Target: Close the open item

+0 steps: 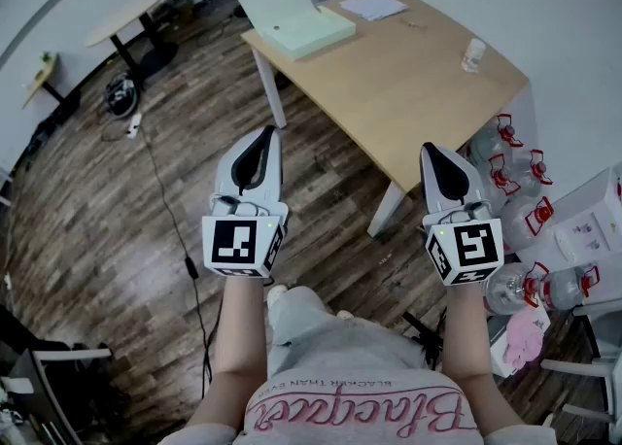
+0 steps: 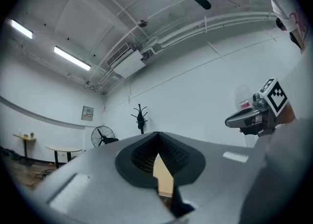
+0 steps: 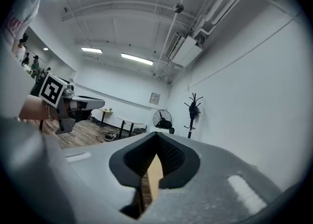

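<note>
The grey left gripper (image 1: 262,140) and right gripper (image 1: 434,152) hung with jaws pressed together, empty, before a light wooden bench (image 1: 408,93) bearing an open pale-green box (image 1: 296,23).

Only legible txt: pink script approx. "Blacque" on person's grey shirt (image 1: 350,367), seen inverted.

Bare middle of the bench (image 1: 408,93) free to reach, open pale-green box (image 1: 296,23) on its far-left corner, small white container (image 1: 473,52) at its right edge, water jugs (image 1: 515,169) crowding the floor right of it, cable (image 1: 190,266) on the floor left of it.
</note>
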The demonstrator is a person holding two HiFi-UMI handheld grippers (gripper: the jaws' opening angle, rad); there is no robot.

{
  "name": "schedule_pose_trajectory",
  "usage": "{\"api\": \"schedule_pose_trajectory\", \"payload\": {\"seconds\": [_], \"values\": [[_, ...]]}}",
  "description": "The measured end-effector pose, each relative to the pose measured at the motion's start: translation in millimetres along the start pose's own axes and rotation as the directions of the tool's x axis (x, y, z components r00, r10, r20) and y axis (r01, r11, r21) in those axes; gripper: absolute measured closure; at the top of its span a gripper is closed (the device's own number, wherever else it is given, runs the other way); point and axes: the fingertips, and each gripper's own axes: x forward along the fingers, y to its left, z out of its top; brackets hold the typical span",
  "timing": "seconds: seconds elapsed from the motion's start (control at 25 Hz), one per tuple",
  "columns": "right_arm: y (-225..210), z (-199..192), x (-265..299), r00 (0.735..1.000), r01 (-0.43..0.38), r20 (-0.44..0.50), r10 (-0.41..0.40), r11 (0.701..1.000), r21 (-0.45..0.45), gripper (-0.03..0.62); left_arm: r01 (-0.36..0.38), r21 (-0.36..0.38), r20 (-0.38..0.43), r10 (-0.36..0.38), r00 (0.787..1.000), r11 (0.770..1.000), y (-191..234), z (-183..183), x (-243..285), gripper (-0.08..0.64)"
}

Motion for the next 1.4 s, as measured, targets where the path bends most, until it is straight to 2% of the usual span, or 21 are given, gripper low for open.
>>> {"api": "schedule_pose_trajectory", "payload": {"seconds": [0.2,0.44,1.12,1.4], "values": [[1,-6,10,1.0,0.006,-0.015,-0.006,1.0,0.004,0.594,0.001,-0.006,0.0,-0.001,1.0,1.0,12,-6,7,0.548],[7,-8,50,0.999,0.03,-0.013,-0.03,1.0,0.008,0.594,0.024,-0.014,0.001,-0.024,1.0,1.0,48,-18,33,0.548],[43,-2,237,0.989,0.136,-0.056,-0.136,0.991,0.004,0.592,0.156,-0.033,-0.009,-0.156,0.988,0.987,210,-74,152,0.548],[77,-5,297,0.989,0.127,-0.072,-0.127,0.992,0.0,0.592,0.156,-0.027,-0.018,-0.156,0.988,0.987,276,-90,172,0.548]]}}
